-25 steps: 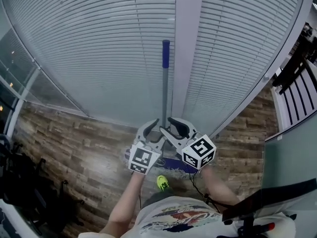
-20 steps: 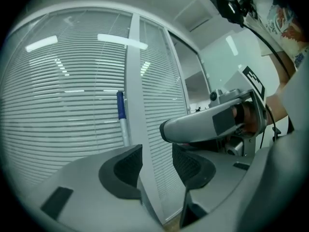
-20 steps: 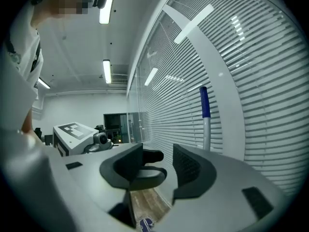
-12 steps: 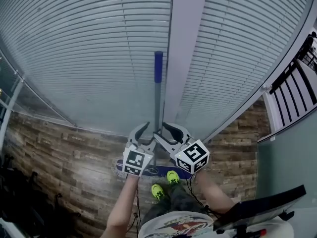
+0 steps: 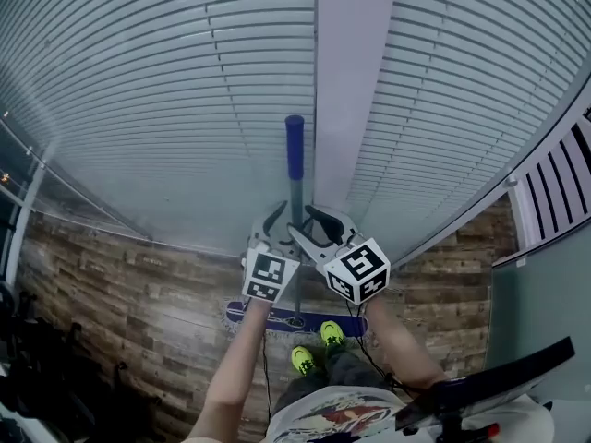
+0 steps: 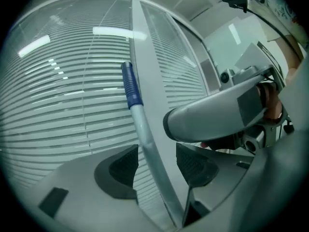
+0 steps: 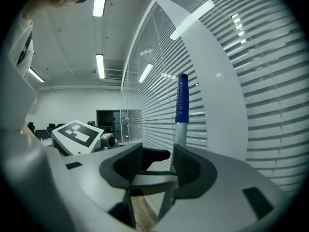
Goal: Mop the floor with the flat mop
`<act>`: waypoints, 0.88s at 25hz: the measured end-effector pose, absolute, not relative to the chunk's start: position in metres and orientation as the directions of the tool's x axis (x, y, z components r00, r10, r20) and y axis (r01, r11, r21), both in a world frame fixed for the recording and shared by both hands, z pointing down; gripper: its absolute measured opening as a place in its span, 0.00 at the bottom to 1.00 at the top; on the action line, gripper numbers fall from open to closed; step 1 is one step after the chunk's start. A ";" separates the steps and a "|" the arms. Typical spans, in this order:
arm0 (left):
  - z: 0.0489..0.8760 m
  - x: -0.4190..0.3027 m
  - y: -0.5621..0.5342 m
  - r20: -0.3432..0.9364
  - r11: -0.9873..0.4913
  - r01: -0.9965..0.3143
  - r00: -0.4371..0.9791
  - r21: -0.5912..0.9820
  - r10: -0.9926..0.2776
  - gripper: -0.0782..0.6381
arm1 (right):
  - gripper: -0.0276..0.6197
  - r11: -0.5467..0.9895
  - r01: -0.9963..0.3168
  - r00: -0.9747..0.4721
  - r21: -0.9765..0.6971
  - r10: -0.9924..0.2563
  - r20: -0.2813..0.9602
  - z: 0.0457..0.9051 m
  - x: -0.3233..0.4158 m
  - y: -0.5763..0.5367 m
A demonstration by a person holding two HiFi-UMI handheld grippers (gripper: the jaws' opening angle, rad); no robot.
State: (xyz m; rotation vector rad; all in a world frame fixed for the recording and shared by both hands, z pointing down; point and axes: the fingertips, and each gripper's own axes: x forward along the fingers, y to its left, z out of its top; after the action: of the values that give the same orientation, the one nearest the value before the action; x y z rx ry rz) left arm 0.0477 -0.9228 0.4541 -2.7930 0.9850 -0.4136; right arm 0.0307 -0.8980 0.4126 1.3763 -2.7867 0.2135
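Loosely, on the left gripper (image 6: 157, 166): just been opening, pads clear on either side of the grey mop handle (image 6: 141, 129) running up between them. Likewise widening on the right gripper (image 7: 154, 168), clamping nothing, with that handle rising just past the tips. Further up, a blue grip (image 5: 295, 146) against slatted blinds (image 5: 138, 90). Down below, the flat mop head (image 5: 295, 318) on the wood floor (image 5: 120, 284), near green shoes (image 5: 302, 360).

The flat mop's head (image 5: 305, 320) is lying partly hidden behind the person's left forearm (image 5: 238, 358); dark gear (image 5: 46, 367) in the head view's lower-left corner is showing too dim to name.
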 end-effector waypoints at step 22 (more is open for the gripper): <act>0.434 0.057 -0.816 0.066 -0.801 -0.581 0.802 -0.145 -0.594 0.29 | 0.32 0.554 -0.831 -0.556 0.055 -0.824 -0.106 0.296 0.034 -0.846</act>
State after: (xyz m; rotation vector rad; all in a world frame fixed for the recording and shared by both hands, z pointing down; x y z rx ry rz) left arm 0.0571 -0.8157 0.4343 -2.8698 0.9389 -0.1636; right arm 0.0335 -0.8460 0.2960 1.5086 -2.8284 -0.1583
